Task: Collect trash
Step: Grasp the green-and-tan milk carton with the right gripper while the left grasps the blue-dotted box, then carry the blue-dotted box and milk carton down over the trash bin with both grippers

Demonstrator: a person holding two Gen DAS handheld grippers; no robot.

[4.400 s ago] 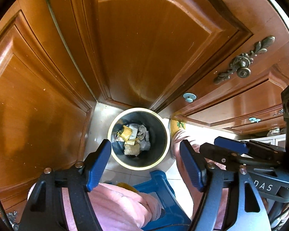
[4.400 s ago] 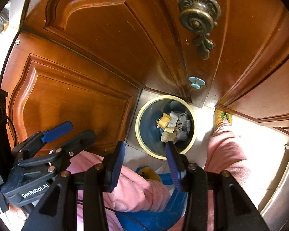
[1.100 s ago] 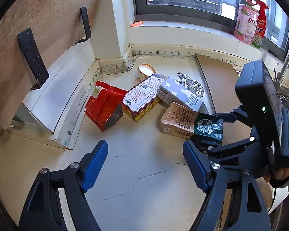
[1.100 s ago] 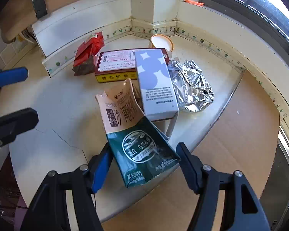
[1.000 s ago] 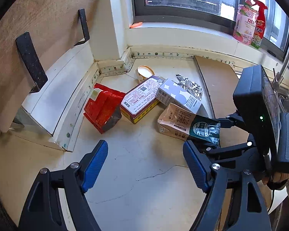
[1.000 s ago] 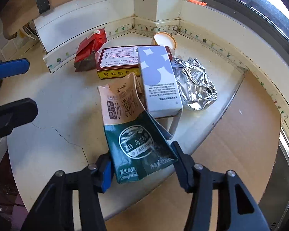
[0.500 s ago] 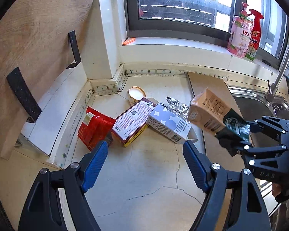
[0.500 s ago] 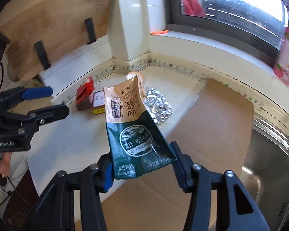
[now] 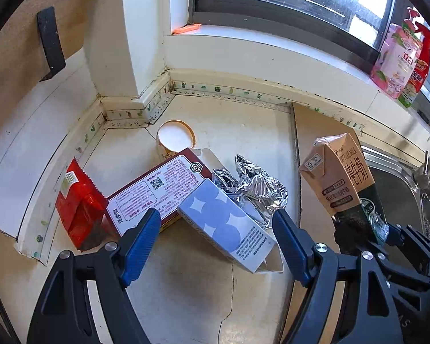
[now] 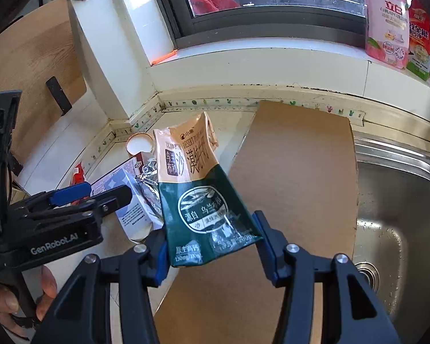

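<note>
One carton (image 10: 199,192) held in our right fingers (image 10: 212,248), lifted off the desk (image 9: 186,292).
We keep our left fingers (image 9: 216,240) spread wide and empty above the blue box (image 9: 223,226); foil (image 9: 255,189), a red pouch (image 9: 77,209) and a cup (image 9: 175,140) lie near that box.

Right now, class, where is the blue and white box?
The blue and white box lies on the counter between the left gripper's open jaws, touching the red printed box and crumpled foil.
</note>
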